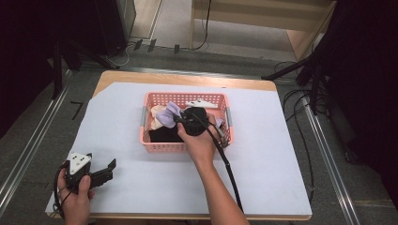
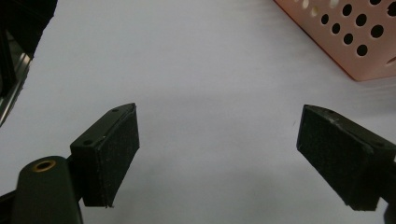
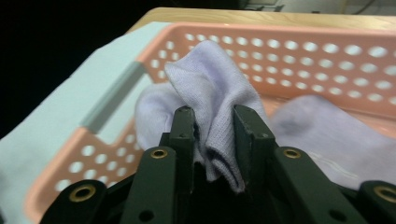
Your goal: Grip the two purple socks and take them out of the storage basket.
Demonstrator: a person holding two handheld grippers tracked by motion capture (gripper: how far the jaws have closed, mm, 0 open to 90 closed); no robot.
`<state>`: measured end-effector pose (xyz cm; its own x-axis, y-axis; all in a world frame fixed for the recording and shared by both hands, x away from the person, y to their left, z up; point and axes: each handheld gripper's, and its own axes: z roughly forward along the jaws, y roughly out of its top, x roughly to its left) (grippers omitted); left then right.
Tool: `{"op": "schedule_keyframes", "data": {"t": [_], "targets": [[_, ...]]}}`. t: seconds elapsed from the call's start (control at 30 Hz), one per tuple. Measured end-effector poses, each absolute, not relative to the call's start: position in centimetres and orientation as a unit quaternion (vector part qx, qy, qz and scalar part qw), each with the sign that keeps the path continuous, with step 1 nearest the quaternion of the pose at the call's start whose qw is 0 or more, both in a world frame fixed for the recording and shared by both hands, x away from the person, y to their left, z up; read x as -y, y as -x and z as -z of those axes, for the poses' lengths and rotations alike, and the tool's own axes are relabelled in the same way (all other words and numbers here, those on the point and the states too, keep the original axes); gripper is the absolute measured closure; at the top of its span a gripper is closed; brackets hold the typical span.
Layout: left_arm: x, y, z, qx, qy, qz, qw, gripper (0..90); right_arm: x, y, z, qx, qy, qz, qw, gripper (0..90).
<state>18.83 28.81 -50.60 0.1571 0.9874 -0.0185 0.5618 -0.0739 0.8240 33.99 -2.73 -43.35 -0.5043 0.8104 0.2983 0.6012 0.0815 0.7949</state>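
Pink basket [image 1: 184,146] dotted with round holes, grey handles; lilac knit sock [image 3: 212,88]; black fingers [image 3: 183,135]; pale bluish-white sheet over the wooden worktop [image 1: 187,78].

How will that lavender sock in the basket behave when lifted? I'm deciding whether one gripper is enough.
Probably floppy: the lavender sock bunches into folds between the right gripper, so it should droop. Likely light, being thin knit. Its ribbed fabric looks unlikely to slip from the pads, though a trailing end might snag the pink basket.

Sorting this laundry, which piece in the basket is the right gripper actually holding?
The lilac sock: the right gripper pinches its folded fabric between its jaws. The cream cloth and black cloth lie loose in the basket.
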Motion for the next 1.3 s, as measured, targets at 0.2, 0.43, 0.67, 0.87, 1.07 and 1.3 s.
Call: {"op": "schedule_keyframes", "data": {"t": [0.2, 0.43, 0.67, 0.87, 1.07, 1.3], "targets": [[-28.8, -18.8, 50.6, -0.578, -0.669, -0.296, 0.362, 14.3, 2.1, -33.6, 42.5, -0.727, -0.473, -0.484, 0.116, 73.8], [-28.9, -18.9, 50.6, -0.577, -0.67, -0.295, 0.361, 14.3, 2.4, -33.3, 41.9, -0.727, -0.469, -0.482, 0.142, 79.4], [-28.9, -18.8, 50.6, -0.578, -0.67, -0.296, 0.361, 14.3, 3.4, -33.0, 41.3, -0.711, -0.458, -0.506, 0.173, 80.9], [-28.9, -18.8, 50.6, -0.578, -0.67, -0.296, 0.361, 14.3, 4.7, -33.0, 41.1, -0.694, -0.449, -0.525, 0.202, 81.3], [-28.9, -18.8, 50.6, -0.577, -0.67, -0.295, 0.361, 14.3, 7.4, -32.9, 41.1, -0.67, -0.462, -0.526, 0.247, 81.4], [-28.8, -18.8, 50.6, -0.577, -0.669, -0.297, 0.362, 14.3, 10.0, -32.8, 41.1, -0.643, -0.481, -0.528, 0.277, 81.3]]}}
